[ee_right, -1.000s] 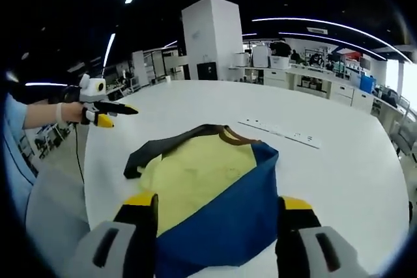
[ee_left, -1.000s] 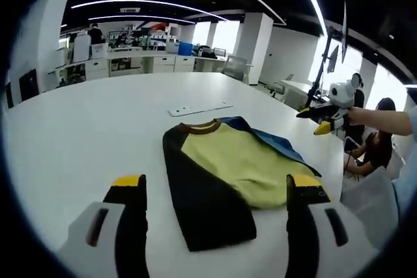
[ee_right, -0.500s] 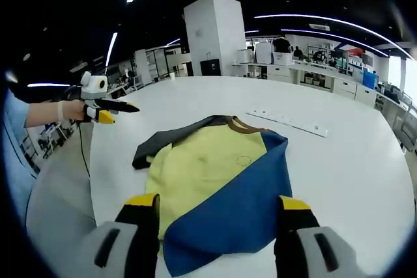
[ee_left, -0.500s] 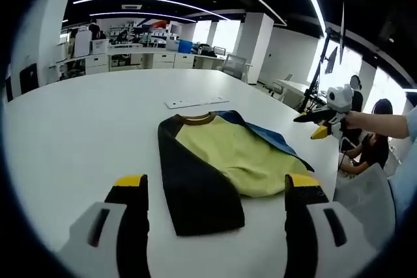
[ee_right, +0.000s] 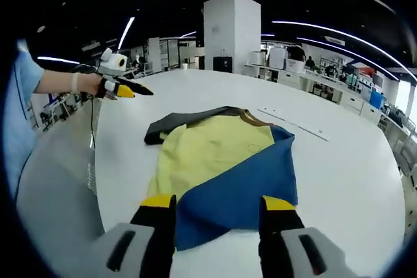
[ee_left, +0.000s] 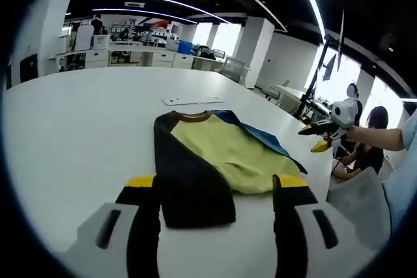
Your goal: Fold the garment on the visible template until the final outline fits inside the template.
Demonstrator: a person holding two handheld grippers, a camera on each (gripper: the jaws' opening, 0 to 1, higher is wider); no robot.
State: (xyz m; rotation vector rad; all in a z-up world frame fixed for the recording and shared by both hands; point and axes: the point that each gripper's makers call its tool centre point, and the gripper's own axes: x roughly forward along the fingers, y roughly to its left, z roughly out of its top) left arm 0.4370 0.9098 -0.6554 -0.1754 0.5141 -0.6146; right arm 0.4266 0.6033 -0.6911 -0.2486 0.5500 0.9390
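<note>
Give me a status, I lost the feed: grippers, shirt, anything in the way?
Left gripper open, right gripper open, both empty, above the table. Shirt lies partly folded, black and blue sleeves over the yellow front. Nothing in the way.

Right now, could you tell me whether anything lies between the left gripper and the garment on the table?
Nothing visible does. In the left gripper view, the left gripper is open, and the garment's black sleeve lies directly beyond its jaws on the bare white table. The white strip lies beyond the collar, out of the way.
</note>
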